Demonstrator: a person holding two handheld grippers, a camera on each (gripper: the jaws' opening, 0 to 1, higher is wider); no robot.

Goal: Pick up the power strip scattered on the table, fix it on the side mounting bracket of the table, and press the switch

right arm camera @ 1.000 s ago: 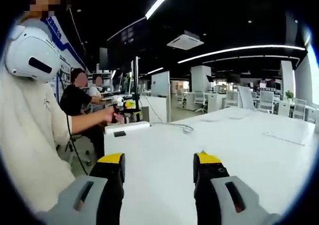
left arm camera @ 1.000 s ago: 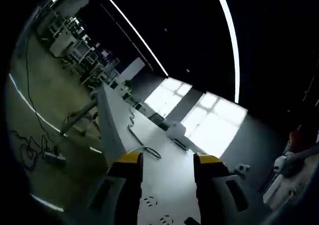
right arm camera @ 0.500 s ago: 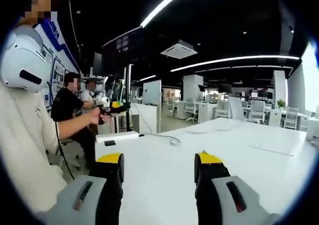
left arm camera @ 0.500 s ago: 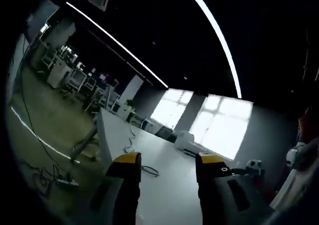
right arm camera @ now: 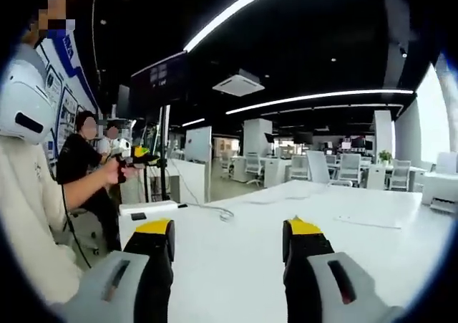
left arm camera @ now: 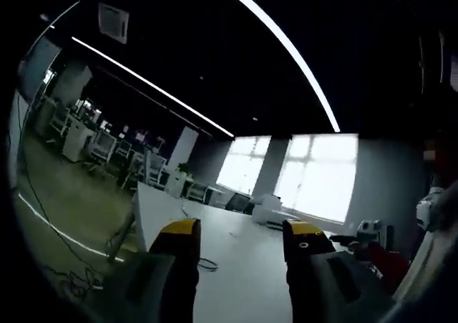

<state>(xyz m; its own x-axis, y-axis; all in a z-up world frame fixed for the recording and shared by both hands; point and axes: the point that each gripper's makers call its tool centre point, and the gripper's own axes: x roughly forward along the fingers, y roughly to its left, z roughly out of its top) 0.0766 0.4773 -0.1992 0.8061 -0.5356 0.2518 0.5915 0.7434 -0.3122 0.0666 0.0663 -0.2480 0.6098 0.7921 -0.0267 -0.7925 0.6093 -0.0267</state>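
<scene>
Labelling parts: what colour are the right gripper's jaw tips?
Yellow tips on black jaws of the right gripper, clearest in the right gripper view.

In the left gripper view the dim light leaves the bench [left arm camera: 236,280] grey and vague; its near part is hidden behind the left tongs [left arm camera: 240,230], whose bodies run off the bottom edge. A thin cable [left arm camera: 207,263] on the bench disappears behind one jaw. A white device [left arm camera: 268,210] at the far end is too blurred to name.

In the right gripper view the power strip [right arm camera: 148,208] at the bench corner is too small to show sockets or a switch. The person's sleeve [right arm camera: 28,223] is cut off by the left edge. The right tongs [right arm camera: 227,238] run off the bottom.
</scene>
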